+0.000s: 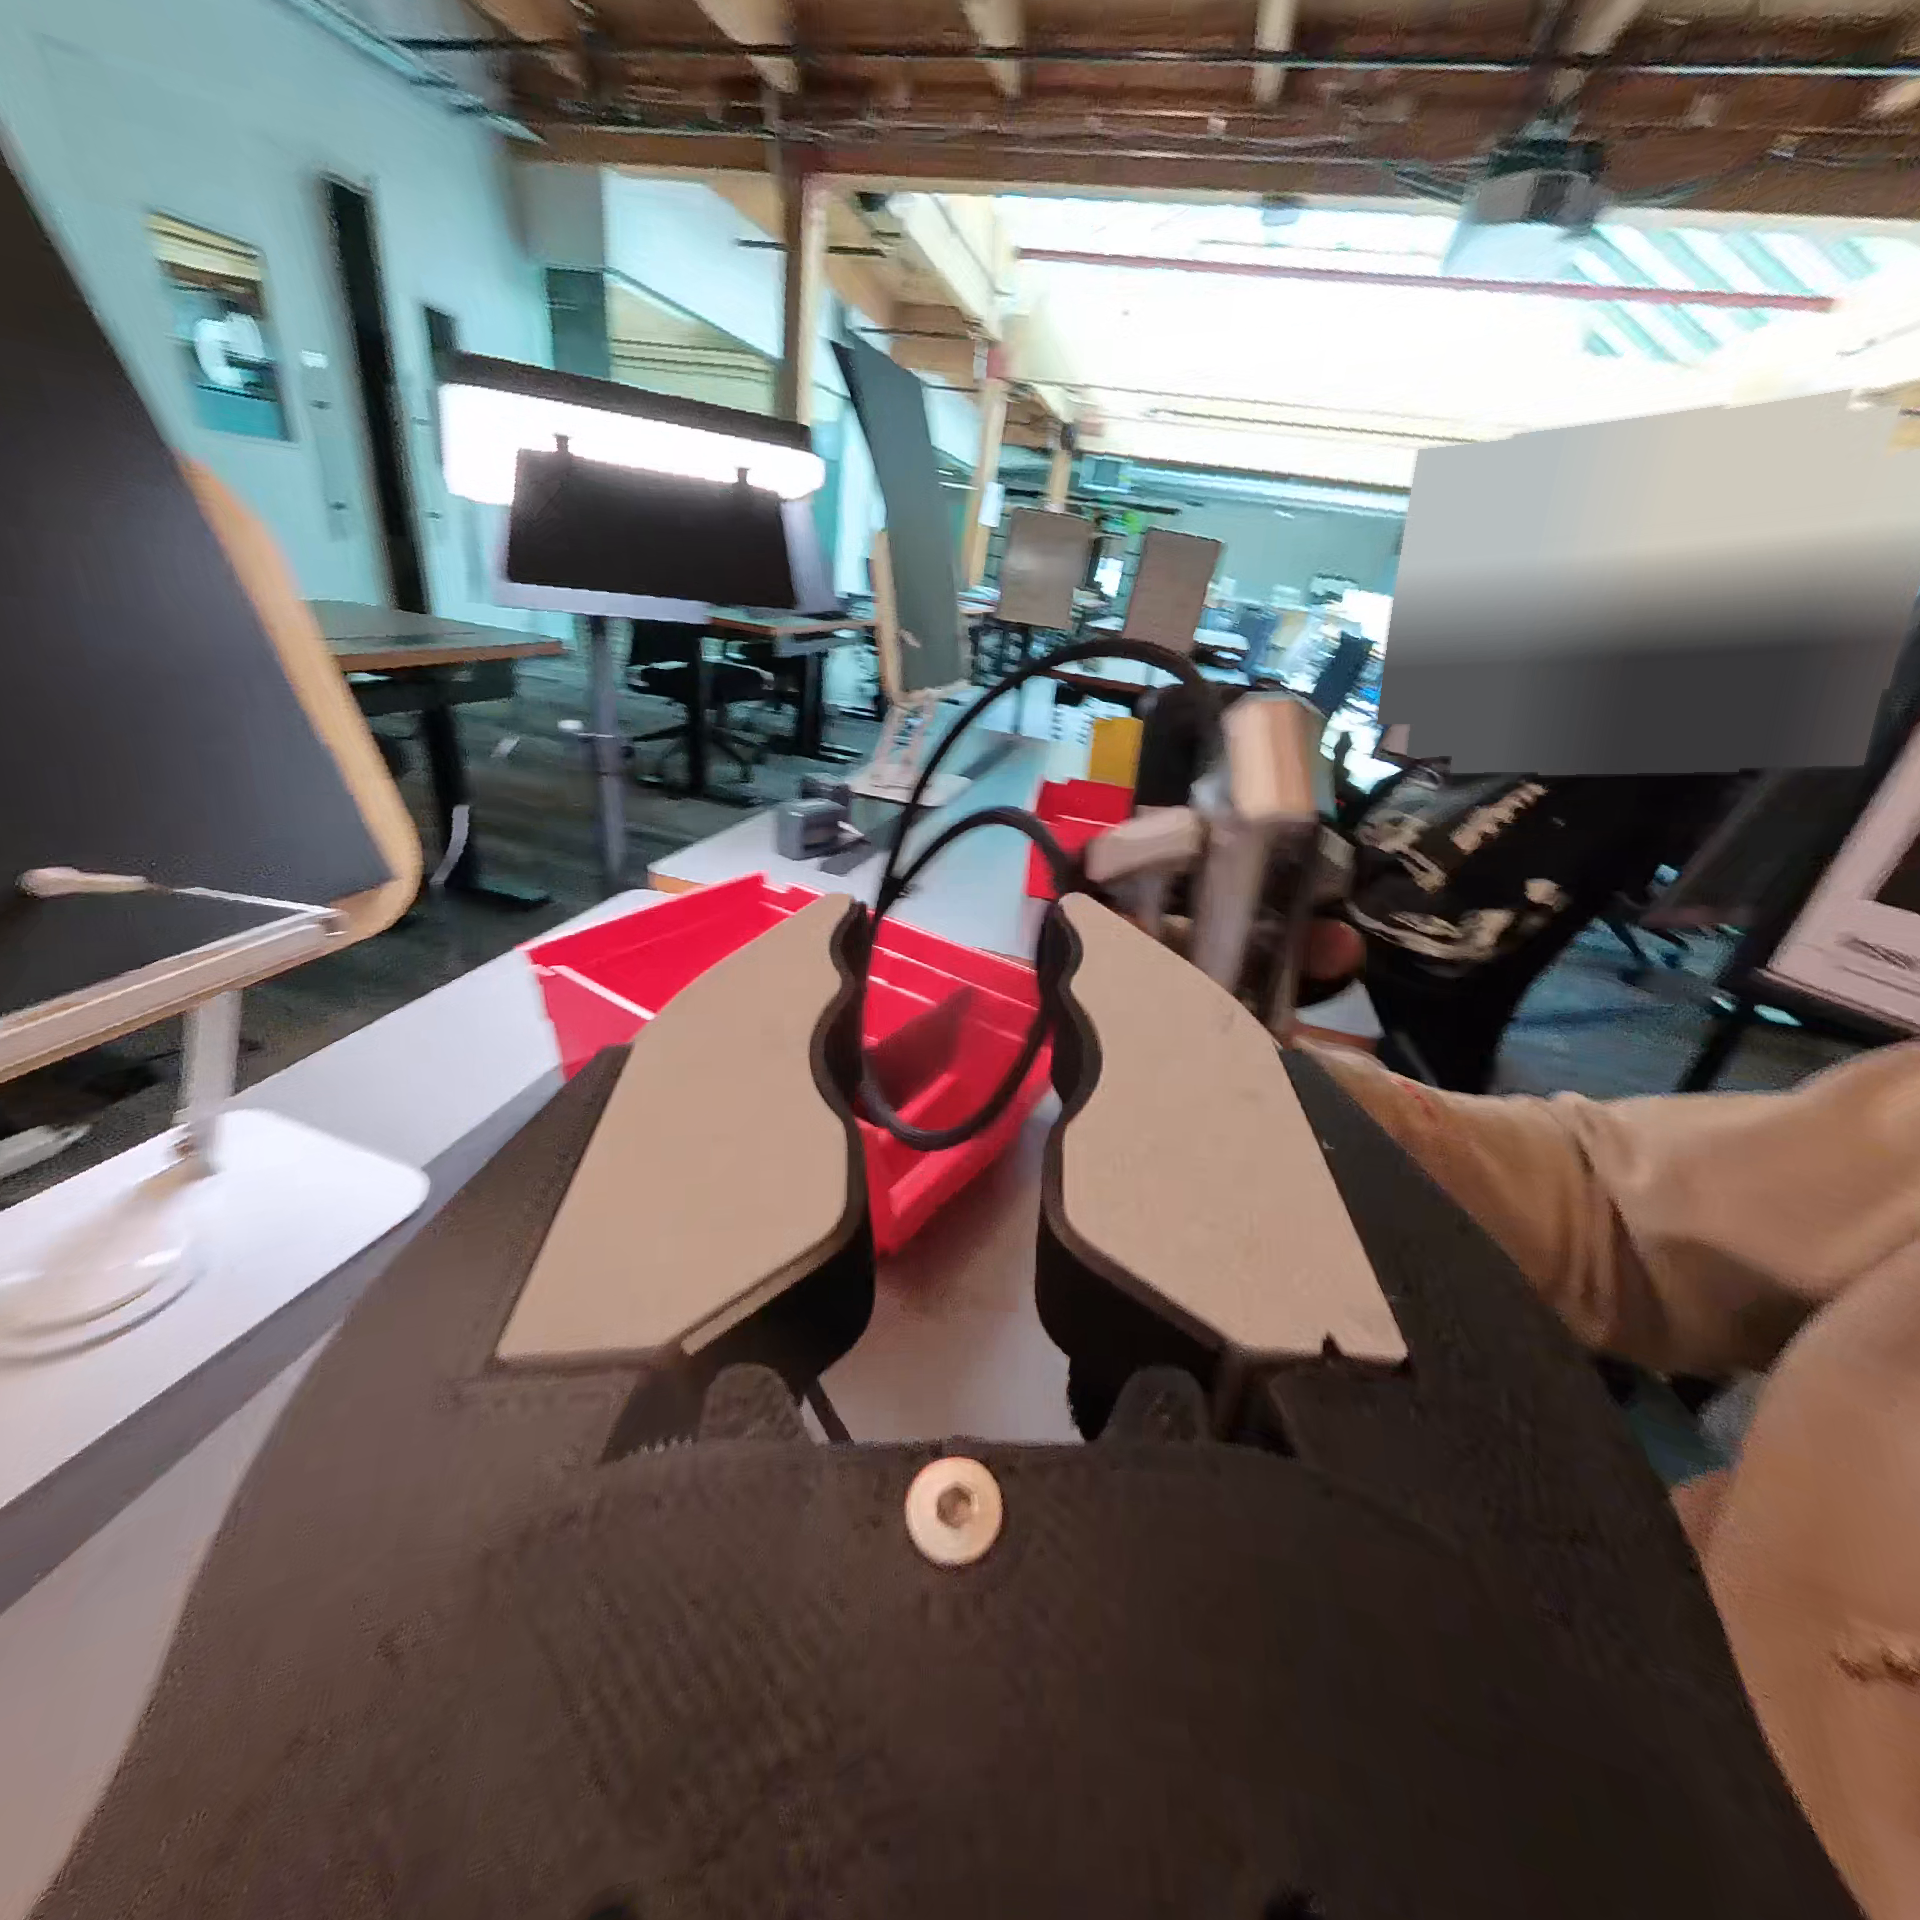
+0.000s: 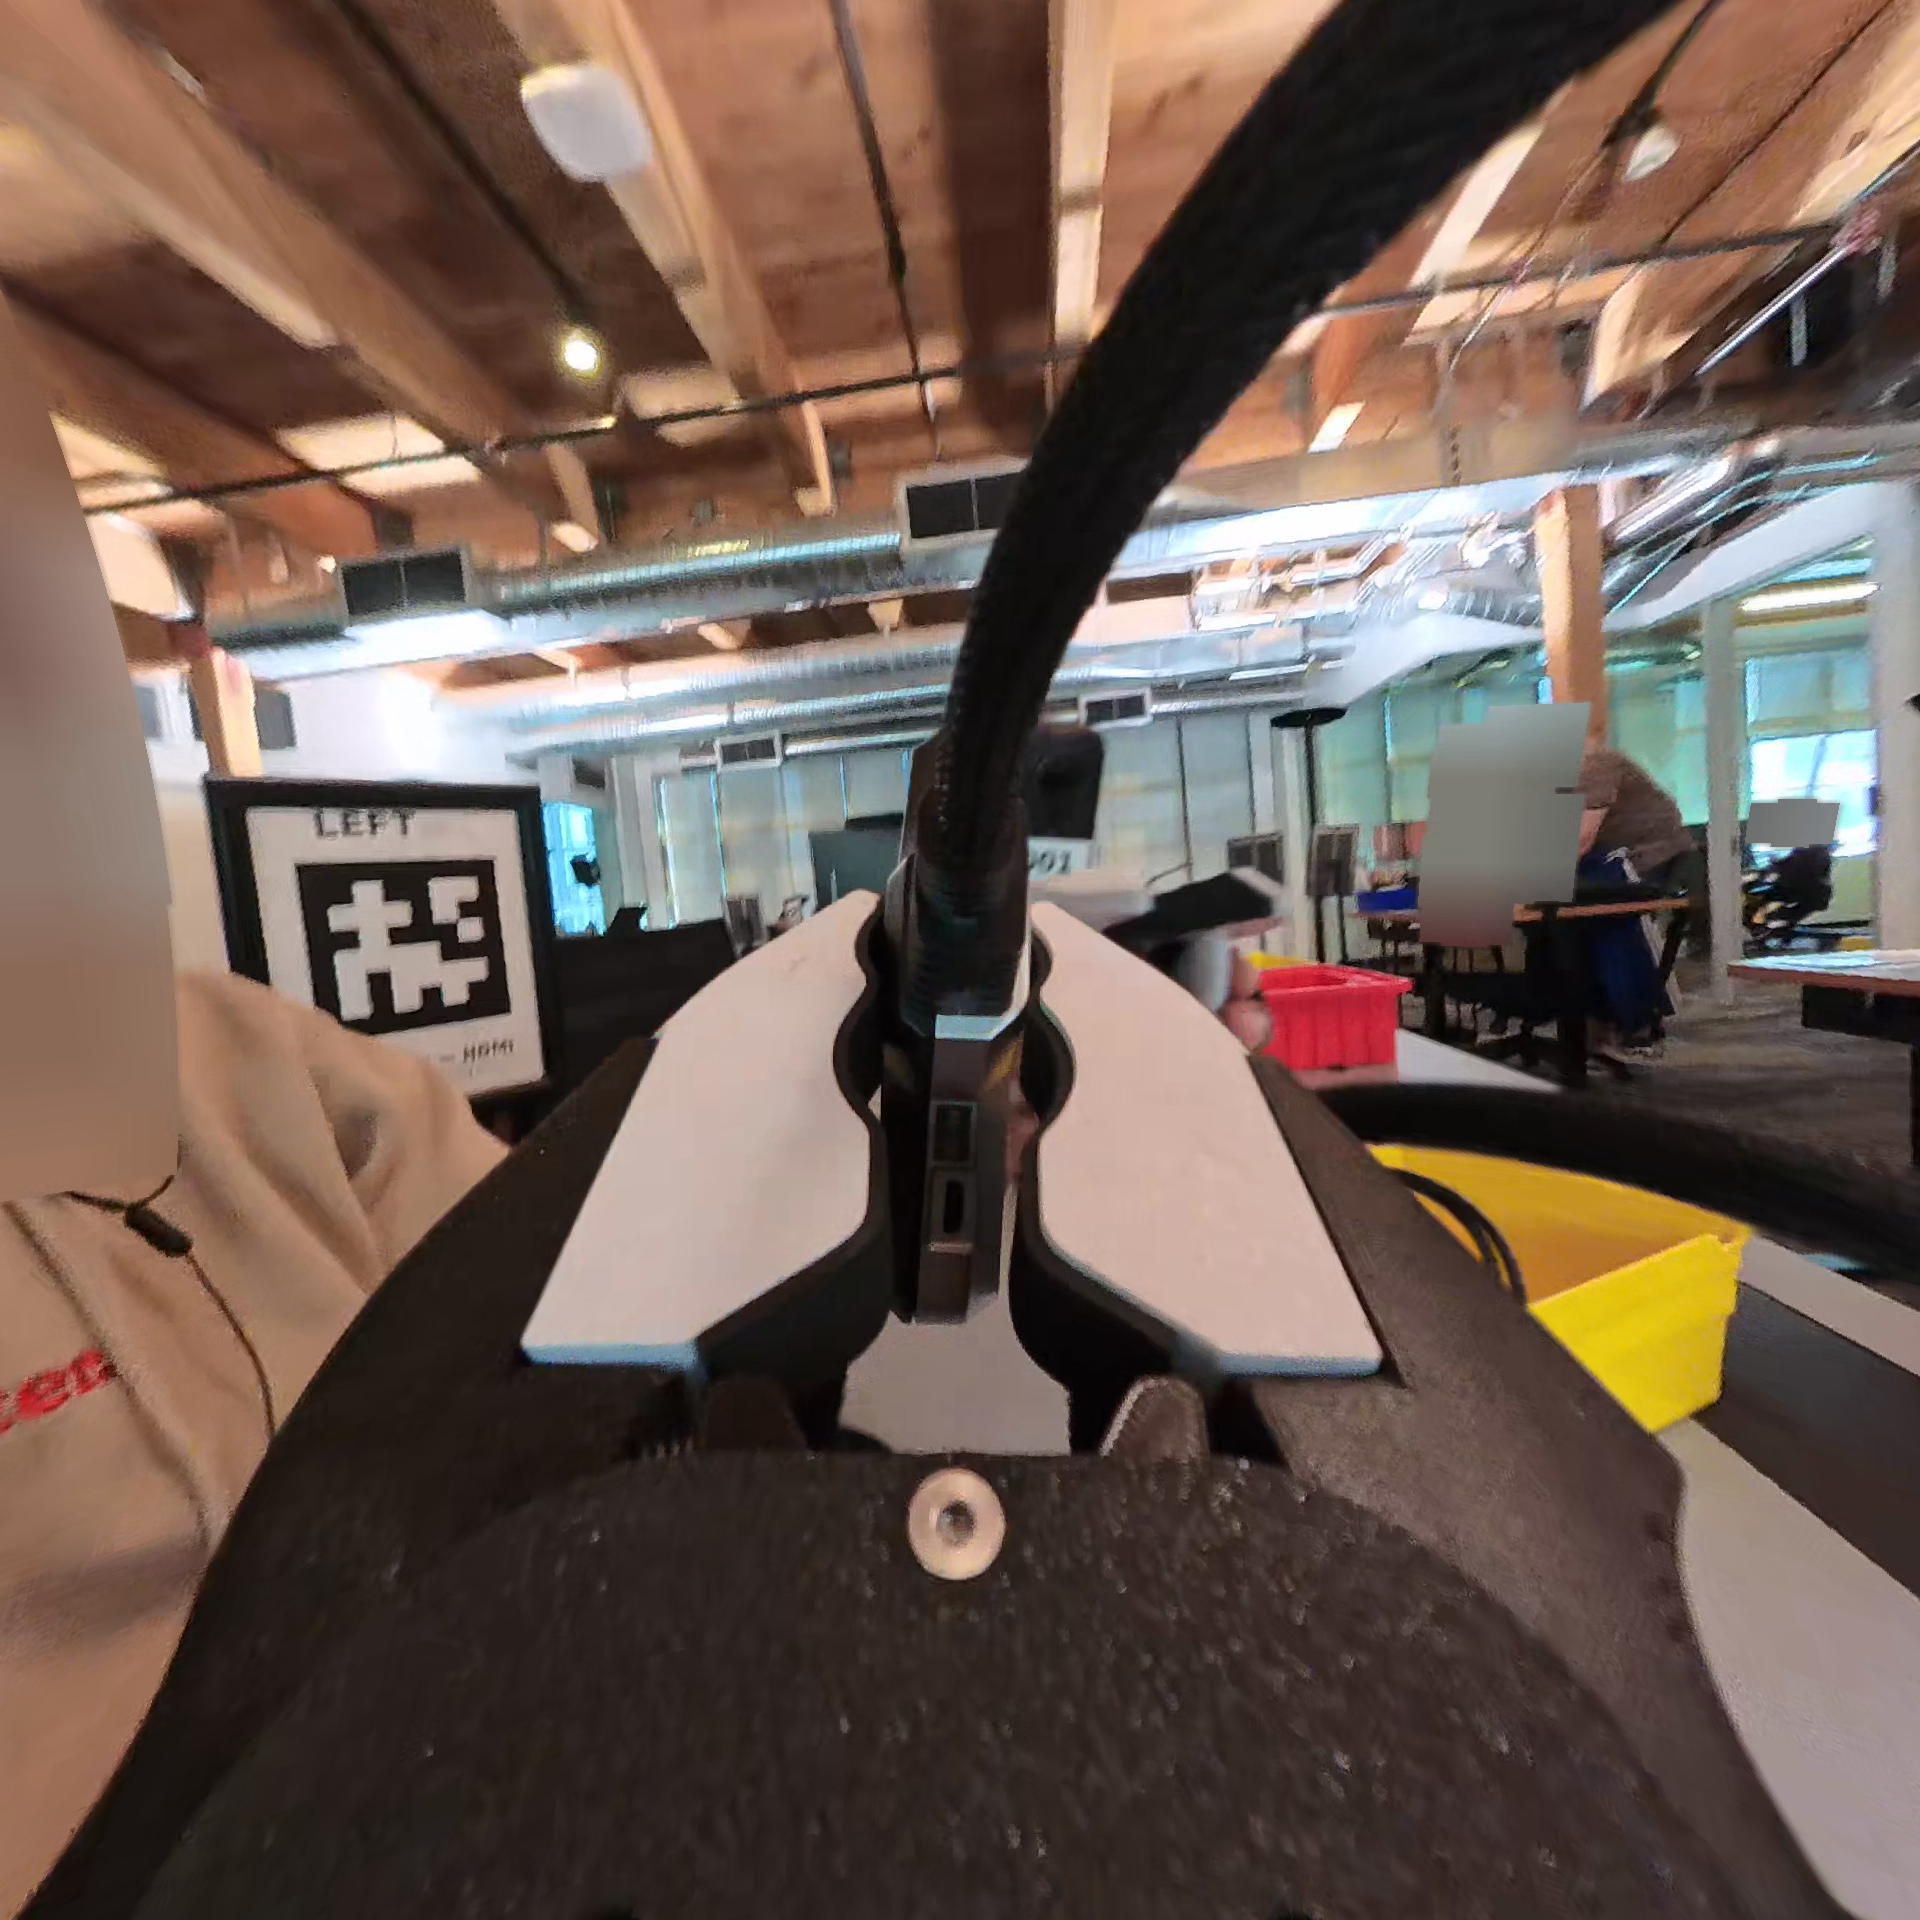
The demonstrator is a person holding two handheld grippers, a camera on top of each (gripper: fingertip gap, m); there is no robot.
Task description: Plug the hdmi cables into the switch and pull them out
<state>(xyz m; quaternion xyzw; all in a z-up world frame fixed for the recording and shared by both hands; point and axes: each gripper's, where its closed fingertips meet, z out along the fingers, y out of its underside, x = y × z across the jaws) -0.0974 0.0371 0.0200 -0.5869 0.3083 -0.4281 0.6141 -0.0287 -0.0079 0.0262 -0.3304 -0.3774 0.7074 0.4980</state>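
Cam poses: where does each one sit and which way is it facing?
Left wrist view: on the left hand-held gripper, facing forward over a red bin on the table; jaws open, a black cable looping beyond; beige sleeve at right.
Right wrist view: on the right hand-held gripper, tilted up toward the ceiling beams; it clamps the switch with a braided cable plugged in; beige hoodie at left.
Shared: same person's beige clothing, open office.

Exposed wooden ceiling beams are seen overhead, with silver ducting run beneath. Pale walls are lit brightly by a skylight. Desks and office chairs are spread across the grey floor.
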